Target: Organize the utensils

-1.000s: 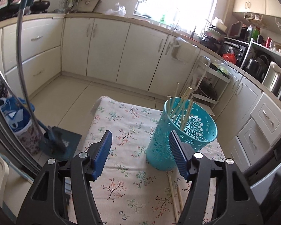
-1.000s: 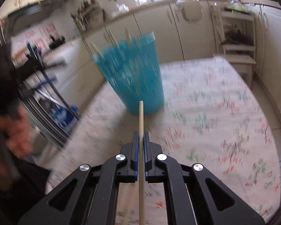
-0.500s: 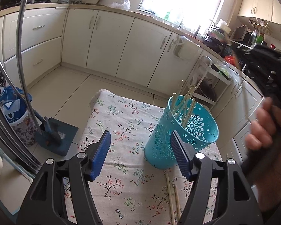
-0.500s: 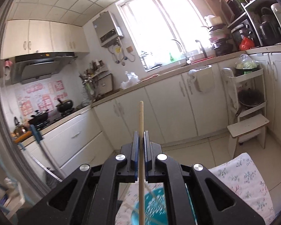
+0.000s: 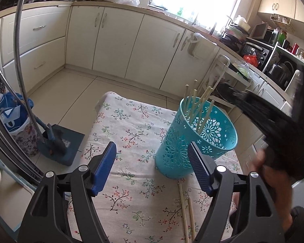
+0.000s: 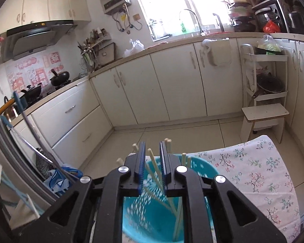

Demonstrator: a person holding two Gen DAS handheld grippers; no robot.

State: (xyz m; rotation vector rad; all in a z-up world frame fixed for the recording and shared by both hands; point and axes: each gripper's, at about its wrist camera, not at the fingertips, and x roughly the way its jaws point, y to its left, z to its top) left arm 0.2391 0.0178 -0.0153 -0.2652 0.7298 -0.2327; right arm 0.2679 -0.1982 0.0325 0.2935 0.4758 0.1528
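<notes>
Your right gripper and the hand holding it are motion-blurred in the left wrist view. Both loose chopsticks on the tabletop run off the bottom edge. The right gripper's body hides the near rim of the blue basket, whose inner wall smears.

left claw: spread wide | right claw: parted, nothing gripped
</notes>
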